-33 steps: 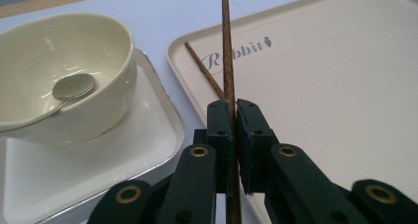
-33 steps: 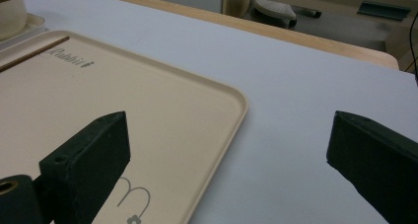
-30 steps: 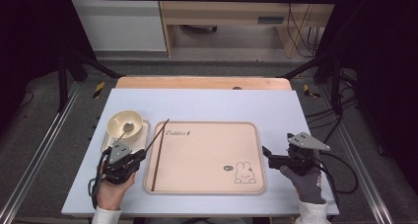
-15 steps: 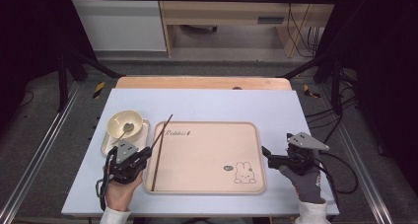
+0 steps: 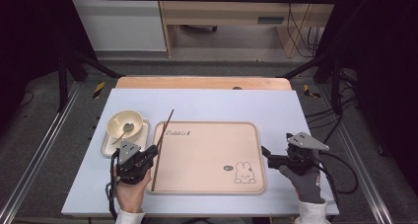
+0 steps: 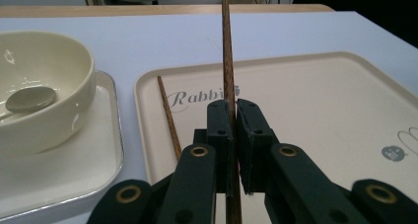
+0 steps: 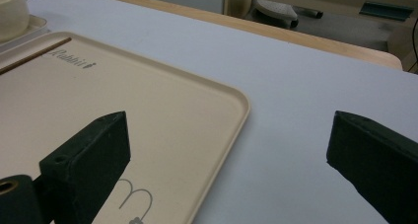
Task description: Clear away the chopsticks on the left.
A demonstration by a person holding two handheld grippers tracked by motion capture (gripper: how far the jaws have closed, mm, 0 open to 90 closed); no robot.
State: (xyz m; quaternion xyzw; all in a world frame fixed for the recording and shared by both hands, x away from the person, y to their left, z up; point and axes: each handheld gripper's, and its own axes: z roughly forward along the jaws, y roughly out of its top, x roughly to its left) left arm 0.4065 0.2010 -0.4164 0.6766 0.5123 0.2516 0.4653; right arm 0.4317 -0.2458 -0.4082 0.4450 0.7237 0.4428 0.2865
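Observation:
My left gripper (image 5: 152,155) (image 6: 233,113) is at the left edge of the beige rabbit tray (image 5: 212,155), shut on a dark wooden chopstick (image 5: 167,124) (image 6: 226,46) that runs forward past the tray's far rim. A second chopstick (image 6: 169,118) lies on the tray just left of the held one. My right gripper (image 5: 288,154) (image 7: 226,155) rests at the tray's right edge, its jaws wide open with nothing between them; one jaw is over the tray's near right corner and the other over the table.
A cream bowl (image 5: 124,124) (image 6: 39,86) with a spoon (image 6: 28,98) in it stands on a small tray (image 5: 105,149) left of the big tray. The blue-grey tabletop (image 5: 222,103) ends at a wooden strip at the back.
My left gripper has shifted a little to the right and forward with the chopstick in it. The right gripper has stayed where it was.

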